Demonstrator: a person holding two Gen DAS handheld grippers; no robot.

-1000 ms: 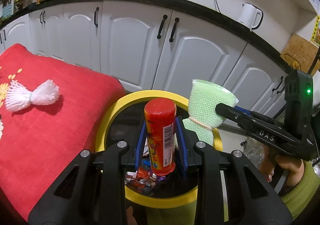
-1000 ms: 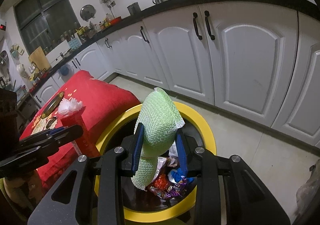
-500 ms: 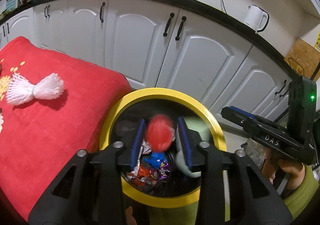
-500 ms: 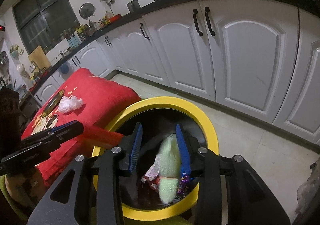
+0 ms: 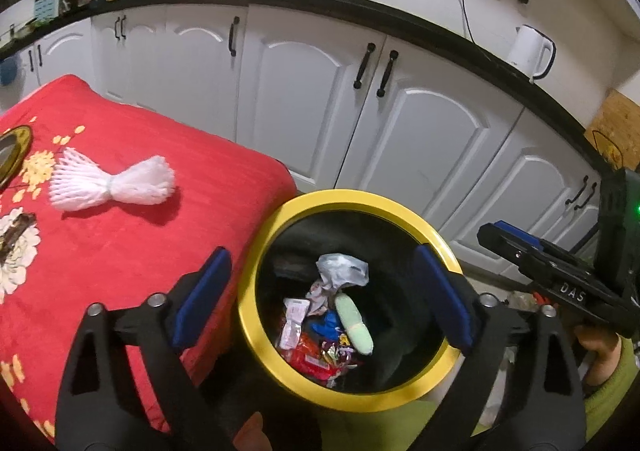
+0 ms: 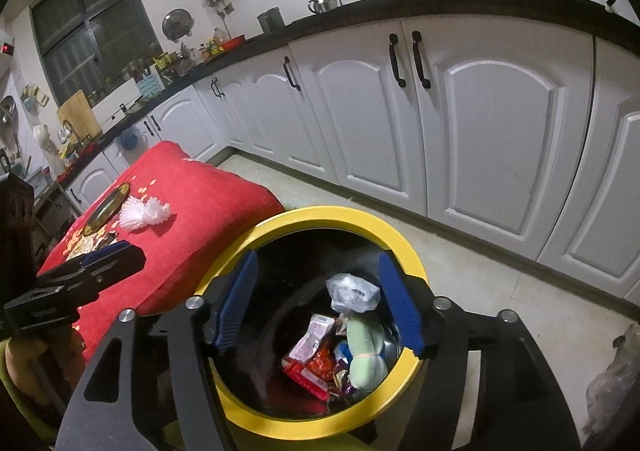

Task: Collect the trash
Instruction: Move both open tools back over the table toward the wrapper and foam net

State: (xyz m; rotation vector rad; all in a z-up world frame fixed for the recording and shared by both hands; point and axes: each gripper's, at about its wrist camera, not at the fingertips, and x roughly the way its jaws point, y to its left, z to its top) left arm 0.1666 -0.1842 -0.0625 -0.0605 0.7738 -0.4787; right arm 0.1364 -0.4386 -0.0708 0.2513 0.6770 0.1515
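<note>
Both your grippers hang over the yellow-rimmed bin point(image 5: 256, 315): left gripper point(image 5: 320, 303) wide and empty, right gripper point(image 6: 318, 301) just opened, nothing between. Green foam net point(image 6: 366, 355) lies inside; white foam net point(image 5: 112, 183) sits on the red cloth point(image 5: 120, 251) at ten o'clock.

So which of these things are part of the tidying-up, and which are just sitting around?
Part of the job:
- yellow-rimmed bin
- green foam net lying in it
- white foam net on the red cloth
- left gripper and right gripper, both open

Just lying about:
- white kettle
- metal teapot
- gold-rimmed plate
</note>
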